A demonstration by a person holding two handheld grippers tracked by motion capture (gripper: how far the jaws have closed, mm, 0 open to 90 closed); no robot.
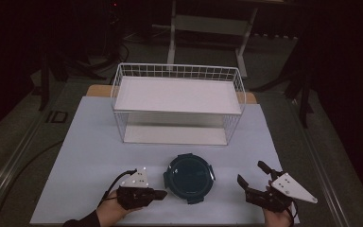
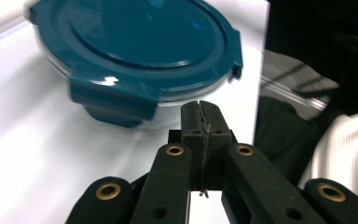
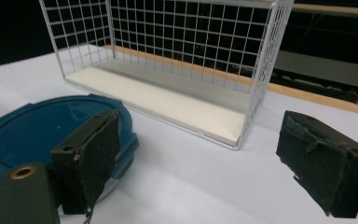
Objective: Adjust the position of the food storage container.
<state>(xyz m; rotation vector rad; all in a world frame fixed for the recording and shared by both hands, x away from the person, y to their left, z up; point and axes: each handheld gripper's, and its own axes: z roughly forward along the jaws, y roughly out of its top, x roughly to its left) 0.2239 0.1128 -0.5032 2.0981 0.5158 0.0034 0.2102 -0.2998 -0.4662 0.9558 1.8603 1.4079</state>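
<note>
Evidently best nudged squarely, with left tool [image 1: 161, 194] pinched together beside the teal lidded container [image 1: 189, 173], right tool [image 1: 252, 176] spread apart.

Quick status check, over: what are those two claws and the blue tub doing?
Left gripper shut, empty, beside the lidded container. Right gripper open, clear of it. Wire shelf behind, nothing blocking.

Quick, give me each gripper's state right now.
Left gripper: shut, empty, beside the teal container.
Right gripper: open, holding nothing.
</note>
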